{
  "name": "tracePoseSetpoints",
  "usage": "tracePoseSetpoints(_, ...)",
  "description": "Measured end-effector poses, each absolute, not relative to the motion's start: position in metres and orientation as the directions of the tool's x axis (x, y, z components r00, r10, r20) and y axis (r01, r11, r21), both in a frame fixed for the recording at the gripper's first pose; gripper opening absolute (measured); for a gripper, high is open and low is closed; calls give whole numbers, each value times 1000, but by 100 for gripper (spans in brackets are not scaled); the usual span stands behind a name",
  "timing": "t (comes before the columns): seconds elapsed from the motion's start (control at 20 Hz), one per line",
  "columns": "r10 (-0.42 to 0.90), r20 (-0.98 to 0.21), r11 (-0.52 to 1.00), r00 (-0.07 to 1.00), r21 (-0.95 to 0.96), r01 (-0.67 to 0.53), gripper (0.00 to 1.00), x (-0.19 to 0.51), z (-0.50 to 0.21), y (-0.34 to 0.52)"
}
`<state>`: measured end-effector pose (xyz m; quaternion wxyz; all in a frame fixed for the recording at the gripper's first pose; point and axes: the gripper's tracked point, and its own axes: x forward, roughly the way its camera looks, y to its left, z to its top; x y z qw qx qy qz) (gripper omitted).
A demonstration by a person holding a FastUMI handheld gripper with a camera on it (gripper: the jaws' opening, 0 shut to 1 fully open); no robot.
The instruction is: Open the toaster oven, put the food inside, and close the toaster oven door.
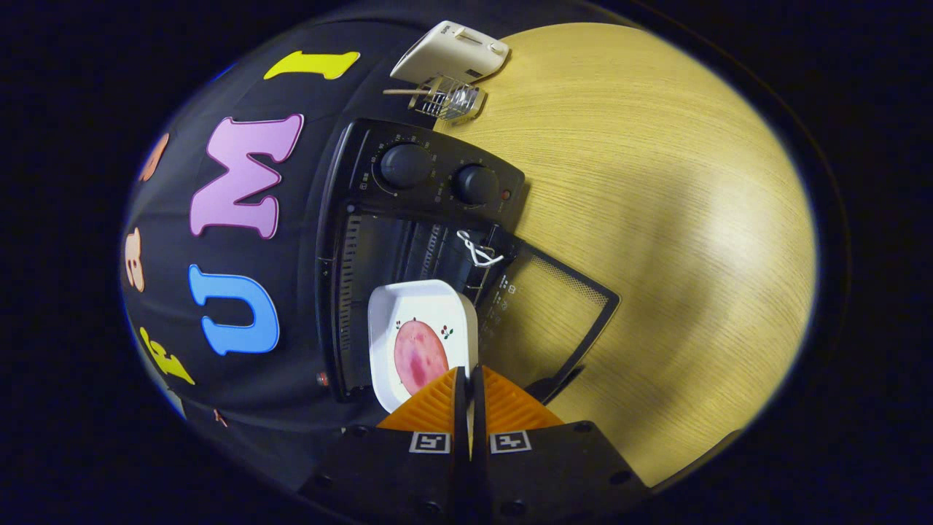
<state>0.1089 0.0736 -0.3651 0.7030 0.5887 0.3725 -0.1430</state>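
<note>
- Gripping the near rim of a white dish [421, 321], the gripper [468, 386] has its two fingers pressed nearly together with the dish's edge pinched between them.
- The dish is squarish with rounded corners, and a round pink slice of food [418, 357] lies in its hollow, just ahead of the fingertips.
- The dish's far end reaches into the mouth of the toaster oven [408, 240], so its length runs from the gripper straight toward the oven's cavity; whether it rests on the rack inside I cannot tell.
- The toaster oven is black, with two round knobs [405, 165] on the control panel beside its opening, and a small red light next to the knobs.
- The oven door [561, 306] hangs fully open, swung down flat over the worktop [656, 182], its glass panel showing the wood grain through it.
- A white wire piece [477, 250] sits at the hinge end of the oven's opening, just beyond the dish.
- Past the oven, on the side of the knobs, a white appliance [452, 51] and a small wire basket [446, 97] stand on the worktop, well apart from the gripper.
</note>
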Motion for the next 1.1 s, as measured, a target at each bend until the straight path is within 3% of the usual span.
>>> tracePoseSetpoints(0.5, 9, -738, 60, 674, 674, 737, 5, 174, -387, 92)
tracePoseSetpoints(1.0, -62, -793, -29, 606, 609, 793, 6, 200, -400, 111)
tracePoseSetpoints(1.1, -44, -795, -62, 605, 607, 792, 10, 197, -393, 114)
